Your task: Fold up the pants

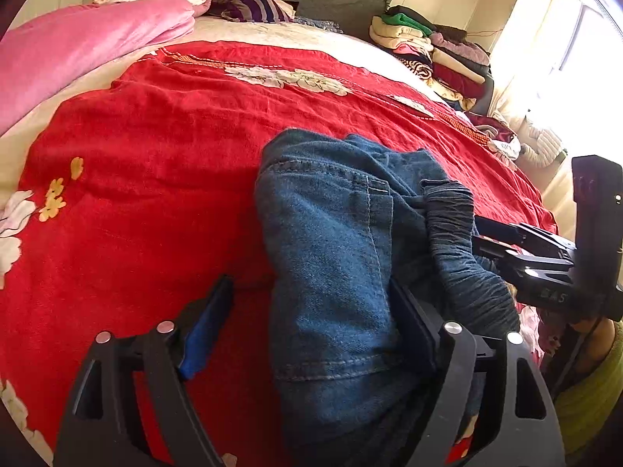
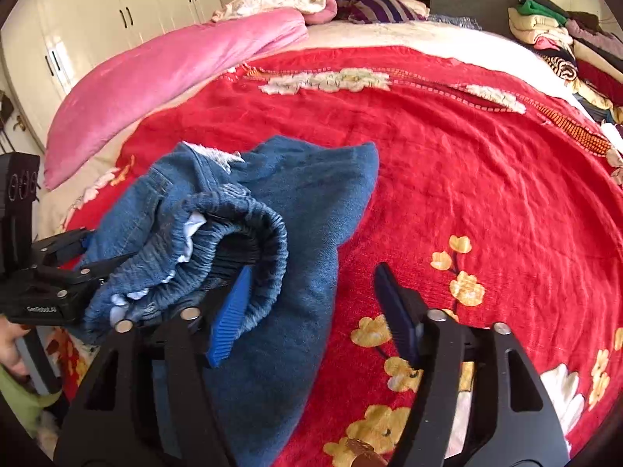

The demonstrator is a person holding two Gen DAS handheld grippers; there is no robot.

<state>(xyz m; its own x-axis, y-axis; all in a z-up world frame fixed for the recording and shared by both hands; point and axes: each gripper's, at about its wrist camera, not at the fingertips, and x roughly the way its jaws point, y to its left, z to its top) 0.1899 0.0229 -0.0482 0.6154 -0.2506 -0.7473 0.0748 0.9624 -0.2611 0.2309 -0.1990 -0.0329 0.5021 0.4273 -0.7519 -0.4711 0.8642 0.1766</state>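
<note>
A pair of blue denim pants (image 1: 331, 257) lies bunched on a red floral blanket (image 1: 155, 148); it also shows in the right wrist view (image 2: 303, 202). Its ribbed elastic waistband (image 2: 249, 229) is rumpled at the near end. My left gripper (image 1: 311, 311) is open, its jaws straddling the denim, right finger against the fabric. My right gripper (image 2: 311, 303) is open, its left blue pad (image 2: 229, 311) touching the waistband. Each gripper shows in the other's view, the right one (image 1: 518, 249) and the left one (image 2: 66, 257).
A pink blanket (image 2: 163, 74) lies along the bed's left side. Striped and floral bedding (image 2: 370, 2) sits at the headboard. A stack of folded clothes (image 1: 436, 50) stands at the far right. White wardrobes (image 2: 117, 11) stand behind. A bright window (image 1: 576, 58) is at the right.
</note>
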